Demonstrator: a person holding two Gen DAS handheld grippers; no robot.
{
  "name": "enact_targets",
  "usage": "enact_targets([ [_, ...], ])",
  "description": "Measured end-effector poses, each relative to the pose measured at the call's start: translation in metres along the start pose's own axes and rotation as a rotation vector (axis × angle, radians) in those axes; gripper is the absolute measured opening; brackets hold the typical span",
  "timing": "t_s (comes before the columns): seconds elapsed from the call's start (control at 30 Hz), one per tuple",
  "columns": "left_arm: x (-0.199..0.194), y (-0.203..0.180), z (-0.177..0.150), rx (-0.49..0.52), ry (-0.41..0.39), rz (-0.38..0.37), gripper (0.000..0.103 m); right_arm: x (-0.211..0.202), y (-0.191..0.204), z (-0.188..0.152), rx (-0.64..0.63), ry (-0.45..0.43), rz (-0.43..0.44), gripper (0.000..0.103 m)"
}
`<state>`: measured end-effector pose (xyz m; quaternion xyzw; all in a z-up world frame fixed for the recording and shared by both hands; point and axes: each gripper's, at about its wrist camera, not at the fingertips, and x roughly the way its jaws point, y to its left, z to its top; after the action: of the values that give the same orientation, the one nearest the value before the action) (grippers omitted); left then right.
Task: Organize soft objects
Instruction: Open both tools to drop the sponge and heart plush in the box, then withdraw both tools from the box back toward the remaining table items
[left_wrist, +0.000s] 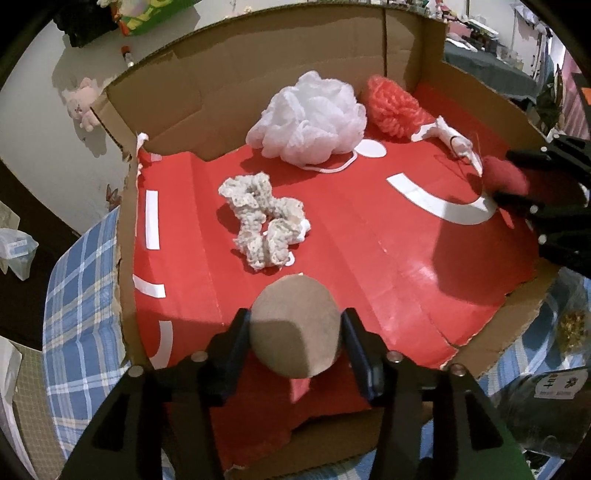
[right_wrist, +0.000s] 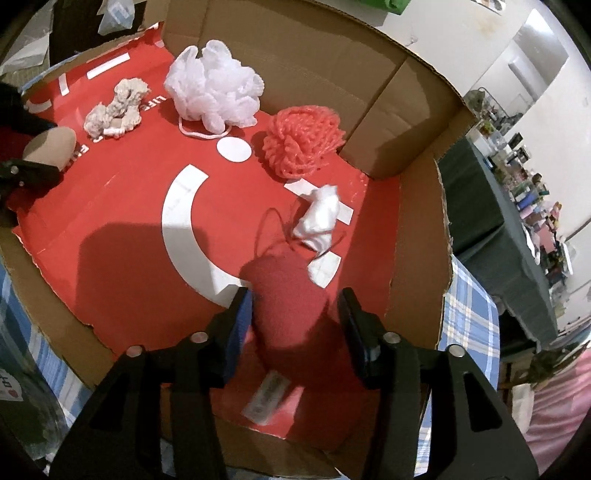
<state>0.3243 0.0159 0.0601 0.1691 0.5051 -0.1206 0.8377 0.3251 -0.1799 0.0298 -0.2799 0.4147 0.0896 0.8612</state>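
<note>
My left gripper (left_wrist: 295, 334) is shut on a tan round sponge (left_wrist: 295, 325), held over the near edge of the red cardboard box floor (left_wrist: 369, 240). My right gripper (right_wrist: 295, 321) is shut on a dark red soft pouch (right_wrist: 291, 306) with a thin red cord, over the box's right side. The pouch also shows in the left wrist view (left_wrist: 504, 177). A white mesh puff (left_wrist: 310, 118), a coral mesh puff (left_wrist: 395, 107), a cream crocheted scrunchie (left_wrist: 264, 221) and a small white cloth piece (right_wrist: 319, 216) lie on the box floor.
Brown cardboard walls (left_wrist: 280, 62) rise at the back and sides of the box. The box rests on a blue plaid cloth (left_wrist: 81, 295). A pink plush (left_wrist: 83, 105) lies left of the box. A cluttered dark table (right_wrist: 517, 206) stands to the right.
</note>
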Motion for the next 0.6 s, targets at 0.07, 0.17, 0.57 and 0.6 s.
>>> enact_targets([
  [0.07, -0.005, 0.0, 0.001, -0.006, -0.016, 0.015, 0.068, 0.001, -0.002, 0.0, 0.01, 0.004, 0.007, 0.054],
  [0.17, -0.016, 0.004, 0.0, -0.027, -0.046, 0.008, 0.073, -0.006, -0.009, -0.001, 0.045, -0.01, 0.013, 0.054],
  [0.57, -0.111, -0.001, -0.034, -0.117, -0.254, -0.031, 0.094, -0.1, -0.038, -0.017, 0.232, -0.161, 0.087, 0.075],
  [0.6, -0.122, -0.003, -0.04, -0.128, -0.277, -0.036, 0.095, -0.111, -0.04, -0.02, 0.251, -0.177, 0.107, 0.076],
])
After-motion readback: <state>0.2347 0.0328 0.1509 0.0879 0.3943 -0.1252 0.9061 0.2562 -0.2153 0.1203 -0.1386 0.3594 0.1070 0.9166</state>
